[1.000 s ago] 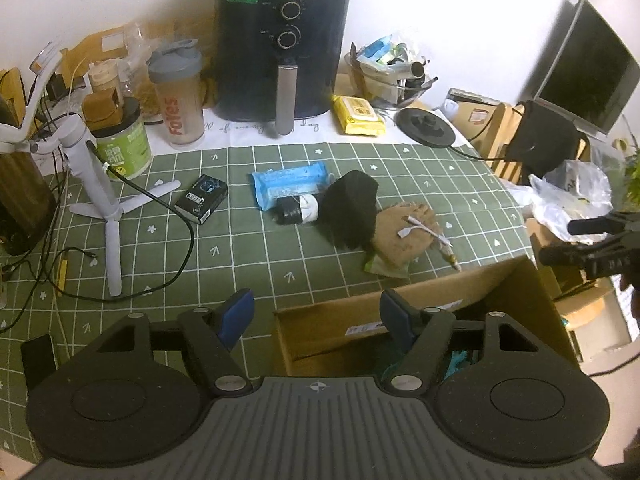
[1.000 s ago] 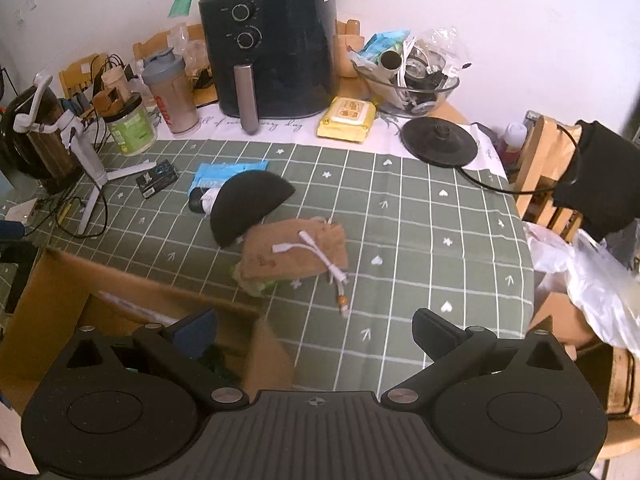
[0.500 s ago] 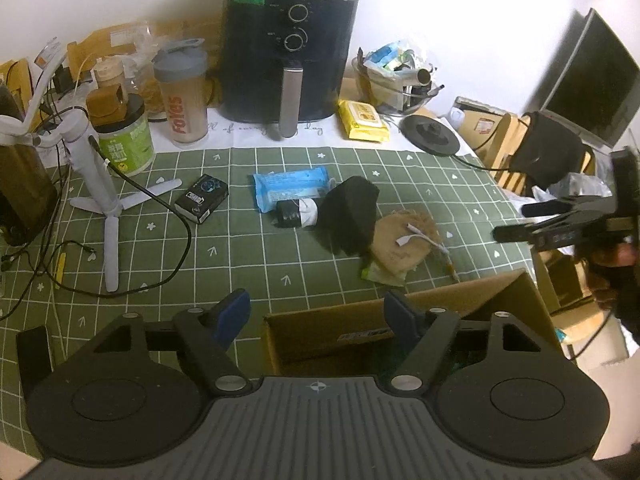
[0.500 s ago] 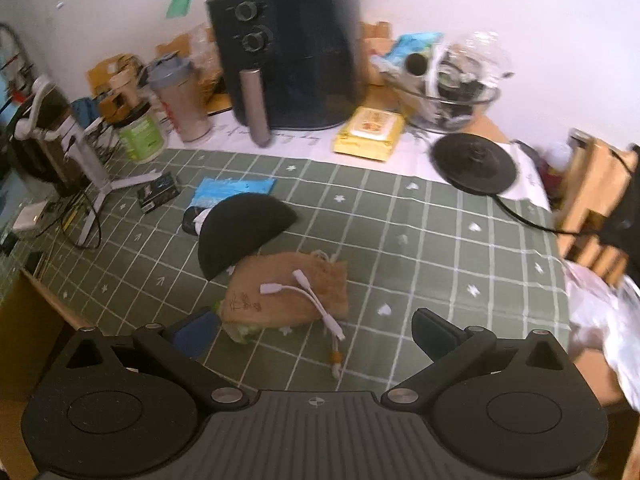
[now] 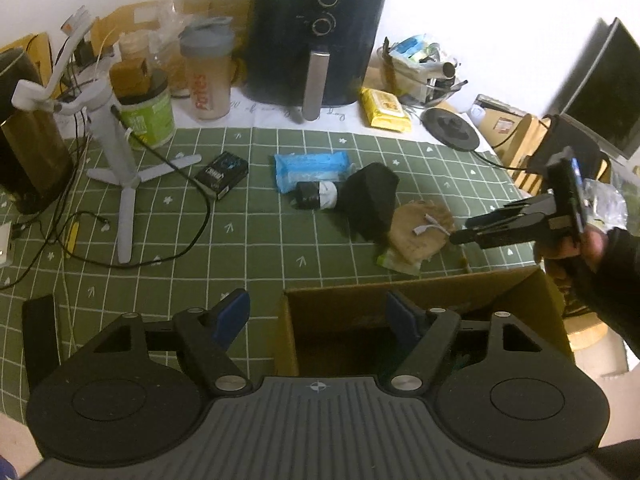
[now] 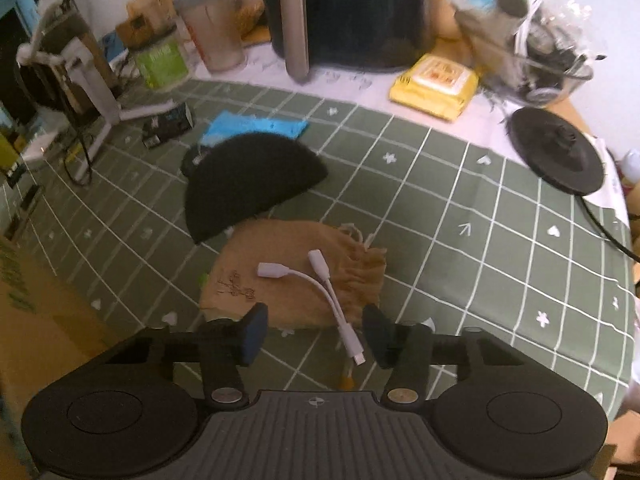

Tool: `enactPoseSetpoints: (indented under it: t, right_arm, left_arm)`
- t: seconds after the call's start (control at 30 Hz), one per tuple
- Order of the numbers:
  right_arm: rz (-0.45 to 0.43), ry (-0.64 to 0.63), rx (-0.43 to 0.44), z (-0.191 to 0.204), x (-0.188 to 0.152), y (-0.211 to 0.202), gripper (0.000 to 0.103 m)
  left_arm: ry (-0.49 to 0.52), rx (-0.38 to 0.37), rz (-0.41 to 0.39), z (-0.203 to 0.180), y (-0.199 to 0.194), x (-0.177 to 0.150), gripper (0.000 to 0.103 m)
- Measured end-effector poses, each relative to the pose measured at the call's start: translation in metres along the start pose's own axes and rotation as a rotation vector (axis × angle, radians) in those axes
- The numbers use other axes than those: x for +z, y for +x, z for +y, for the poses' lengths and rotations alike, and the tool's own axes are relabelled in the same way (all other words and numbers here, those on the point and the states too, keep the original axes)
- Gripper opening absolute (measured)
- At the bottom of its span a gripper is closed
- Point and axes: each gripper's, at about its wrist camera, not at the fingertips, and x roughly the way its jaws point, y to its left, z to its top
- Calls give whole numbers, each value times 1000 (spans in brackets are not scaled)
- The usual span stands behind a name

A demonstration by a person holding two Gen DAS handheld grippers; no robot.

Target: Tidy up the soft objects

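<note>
- My right gripper (image 6: 315,330) hangs low over the tan drawstring cloth pouch (image 6: 288,272) on the green grid-patterned tablecloth (image 6: 460,240); its jaws are closing, half-narrowed, with the pouch's near edge and the white Y-shaped adapter cable (image 6: 324,292) between the blue pads, which do not yet press on either.
- Only the right wrist view shows that gap; from the left wrist view I see the same gripper (image 5: 460,234) side-on, its tips at the pouch's (image 5: 418,230) right edge — the grip itself I cannot tell from there.
- My left gripper (image 5: 316,316) stands moderately wide and empty over the open brown cardboard box (image 5: 400,300) at the near edge; the right view catches only a blurred strip of the box at far left.
- The black half-round soft cap (image 6: 248,184) touches the pouch's far-left side.
- Beyond it lies the light-blue soft pack (image 5: 310,166) — clearer in the left view.
</note>
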Motion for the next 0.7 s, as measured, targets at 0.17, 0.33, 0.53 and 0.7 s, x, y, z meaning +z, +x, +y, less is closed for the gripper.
enactPoseSetpoints:
  t: [0.17,0.33,0.53,0.7]
  right_arm:
    - [42,-7,27,-8,6,22,44]
    - [73,-11,34,-15,11,37,30]
    - [78,-5,26,-17,10,40,12]
    - [46,-21,8,-12,7,30,7]
  left_arm:
    - [-24,9,-2,4,-2,-3,73]
    - [-48,17,4,8,-2,-5,73]
    - [-60,23,5,10,-2,-6,73]
    - [-52,20,-1,10,-1,-2,73]
